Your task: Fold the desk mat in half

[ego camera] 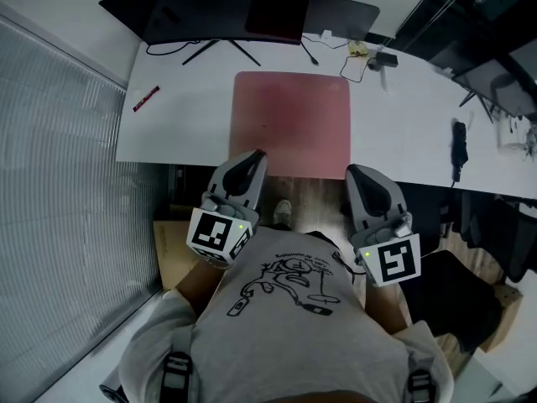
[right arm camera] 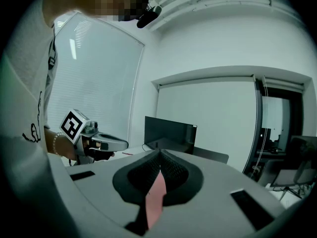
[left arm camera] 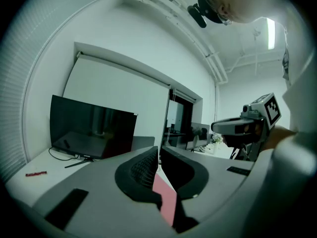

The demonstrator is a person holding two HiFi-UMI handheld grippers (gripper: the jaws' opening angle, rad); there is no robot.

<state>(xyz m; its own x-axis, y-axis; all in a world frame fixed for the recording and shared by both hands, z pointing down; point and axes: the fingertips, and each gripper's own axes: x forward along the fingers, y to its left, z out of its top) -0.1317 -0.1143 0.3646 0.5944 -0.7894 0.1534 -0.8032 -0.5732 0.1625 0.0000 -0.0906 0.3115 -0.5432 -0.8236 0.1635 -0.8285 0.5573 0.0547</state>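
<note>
A pink desk mat (ego camera: 289, 120) lies flat on the white table (ego camera: 180, 133), its near edge at the table's front edge. My left gripper (ego camera: 257, 155) hovers over the mat's near left corner with its jaws together. My right gripper (ego camera: 352, 172) is at the near right corner, also shut. In the left gripper view the left gripper (left arm camera: 158, 151) has its pads closed, and a pink strip of mat (left arm camera: 166, 202) shows through the gap below them. The right gripper view shows the same: the right gripper (right arm camera: 159, 153) is shut, with a strip of the mat (right arm camera: 155, 202) beneath. I see no mat pinched between either pair of pads.
A dark monitor (ego camera: 226, 11) stands at the table's back. A red pen (ego camera: 146, 98) lies at the left. Cables and small items (ego camera: 365, 53) sit at the back right, and a black object (ego camera: 459, 145) lies at the right. Window blinds run along the left.
</note>
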